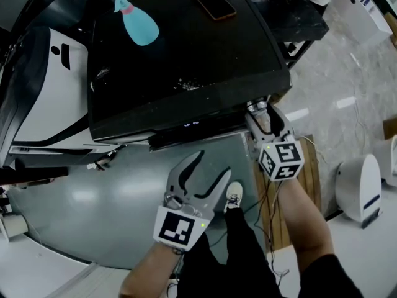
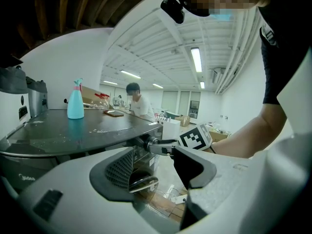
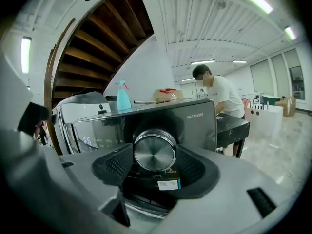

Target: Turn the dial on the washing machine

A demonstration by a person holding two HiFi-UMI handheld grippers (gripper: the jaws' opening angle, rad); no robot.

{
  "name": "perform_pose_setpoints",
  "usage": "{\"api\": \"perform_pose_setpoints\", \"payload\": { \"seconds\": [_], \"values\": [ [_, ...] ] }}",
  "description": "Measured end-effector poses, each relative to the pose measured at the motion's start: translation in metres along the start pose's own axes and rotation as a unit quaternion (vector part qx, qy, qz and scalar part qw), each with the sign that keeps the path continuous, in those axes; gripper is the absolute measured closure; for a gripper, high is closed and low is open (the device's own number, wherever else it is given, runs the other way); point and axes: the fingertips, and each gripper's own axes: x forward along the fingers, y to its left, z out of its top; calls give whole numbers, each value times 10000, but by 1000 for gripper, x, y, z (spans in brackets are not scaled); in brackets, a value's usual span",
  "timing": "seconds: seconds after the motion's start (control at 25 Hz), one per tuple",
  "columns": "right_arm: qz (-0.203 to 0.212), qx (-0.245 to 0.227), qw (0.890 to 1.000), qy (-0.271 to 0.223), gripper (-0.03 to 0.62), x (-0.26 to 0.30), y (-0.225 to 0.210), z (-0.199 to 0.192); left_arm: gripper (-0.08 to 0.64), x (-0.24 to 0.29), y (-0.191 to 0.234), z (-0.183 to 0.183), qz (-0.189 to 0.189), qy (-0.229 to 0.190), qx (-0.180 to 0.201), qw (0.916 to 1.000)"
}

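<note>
Dark washing machine (image 1: 186,54) top fills our view; our right gripper (image 3: 155,156) clamps the dial (image 3: 155,147) by its rim. It looks like stiff, smooth metal, likely slippery. Our left gripper (image 1: 213,165) hangs released, empty.

Silver dial (image 3: 154,151), seemingly charcoal washing machine (image 3: 195,126)
</note>
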Motion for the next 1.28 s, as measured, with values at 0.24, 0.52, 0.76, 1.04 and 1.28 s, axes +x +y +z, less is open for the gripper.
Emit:
{"api": "perform_pose_setpoints", "payload": {
  "seconds": [0.24,0.52,0.76,1.04,1.28],
  "values": [
    [-25,-60,10000,-1,316,0,0,1,321,-1,1,-2,5,16,-33,10000],
    [-56,-314,9995,2,305,-2,2,1,321,-2,4,-2,23,1,-31,10000],
    [-57,-830,9965,3,299,-3,6,5,321,-5,4,-3,24,-4,-23,10000],
    [-342,-2243,9737,229,299,-3,11,5,321,-7,4,-6,30,11,-44,10000],
    [-541,-3122,9478,348,312,0,12,1,321,-7,3,-9,23,29,-90,10000]
  ]
}}
